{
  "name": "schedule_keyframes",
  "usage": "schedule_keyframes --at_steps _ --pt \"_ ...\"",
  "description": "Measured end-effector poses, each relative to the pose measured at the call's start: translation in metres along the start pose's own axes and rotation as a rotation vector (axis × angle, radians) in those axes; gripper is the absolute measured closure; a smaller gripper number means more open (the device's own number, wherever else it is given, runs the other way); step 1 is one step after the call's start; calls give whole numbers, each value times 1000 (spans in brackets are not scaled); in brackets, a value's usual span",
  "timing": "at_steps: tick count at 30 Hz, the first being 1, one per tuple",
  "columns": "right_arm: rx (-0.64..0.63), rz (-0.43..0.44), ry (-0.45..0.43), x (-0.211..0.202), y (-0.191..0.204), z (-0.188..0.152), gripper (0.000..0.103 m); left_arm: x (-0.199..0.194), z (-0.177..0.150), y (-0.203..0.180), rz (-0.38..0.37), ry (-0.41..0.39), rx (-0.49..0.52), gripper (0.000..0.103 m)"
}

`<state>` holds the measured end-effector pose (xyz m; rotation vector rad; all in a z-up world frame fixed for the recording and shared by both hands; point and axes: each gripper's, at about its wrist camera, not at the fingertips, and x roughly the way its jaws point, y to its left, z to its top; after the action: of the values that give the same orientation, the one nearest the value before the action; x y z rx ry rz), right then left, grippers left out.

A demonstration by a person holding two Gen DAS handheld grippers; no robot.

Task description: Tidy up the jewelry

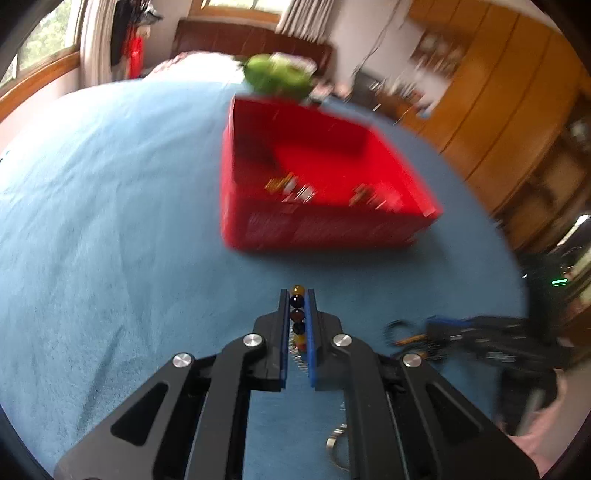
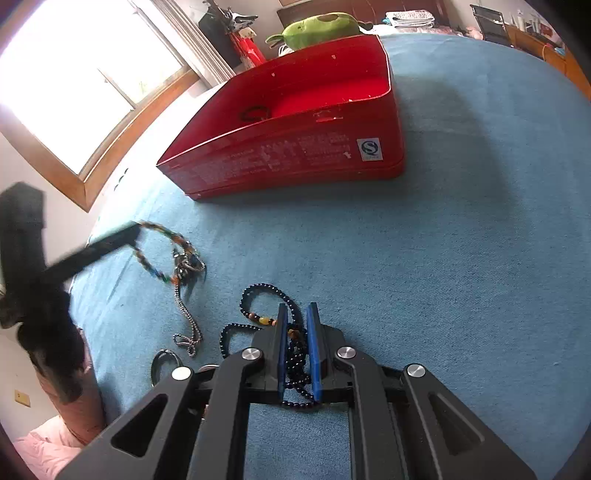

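- Behind the red box you have a green plush toy (image 2: 321, 24) lying on the bed, blurred in your left view.
- A wood-framed window (image 2: 85, 85) lets in bright daylight on your left.
- Light curtains (image 2: 184, 40) hang beside it.
- Wooden cabinets (image 1: 509, 122) line the wall on your right.
- Something red (image 2: 247, 46) hangs near the curtains; you cannot tell what it is.
- A dark wooden headboard (image 1: 251, 40) stands at the far end.

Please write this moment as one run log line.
left gripper: shut on colourful bead bracelet | right gripper: shut on dark bead necklace | red box: ahead
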<state>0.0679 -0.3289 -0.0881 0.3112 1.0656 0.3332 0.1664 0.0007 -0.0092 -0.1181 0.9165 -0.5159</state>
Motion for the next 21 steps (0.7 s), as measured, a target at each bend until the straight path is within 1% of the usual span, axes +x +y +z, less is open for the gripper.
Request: schedule_keyframes --at_steps 2,5,8,9,11,13,17,18,19,21 --pt "-1 0 3 0 0 -1 92 -13 2 0 -25 -45 7 97" --pt "-2 -3 5 1 2 -1 92 -16 2 6 -26 -58 -9 97" --pt "-6 -9 6 2 4 0 90 -9 -2 13 -13 -44 -32 97" --pt "-6 -12 6 2 5 0 89 -4 -3 16 6 -27 -40 97" --pt "-7 -13 5 3 5 0 89 -2 -9 24 10 -8 -62 97" --pt "-4 -16 5 3 6 0 88 -13 -19 34 21 -3 -70 97" --pt "-1 -27 2 2 7 -1 87 -16 -25 47 38 -6 -96 97" --pt "-2 -38 3 1 8 -2 83 -17 -27 51 49 -4 -106 97" --pt "-2 -43 2 0 9 -3 72 -17 -29 55 58 -3 -113 97" --pt "-1 -58 -4 -3 11 -5 55 -12 -32 61 85 10 -129 97"
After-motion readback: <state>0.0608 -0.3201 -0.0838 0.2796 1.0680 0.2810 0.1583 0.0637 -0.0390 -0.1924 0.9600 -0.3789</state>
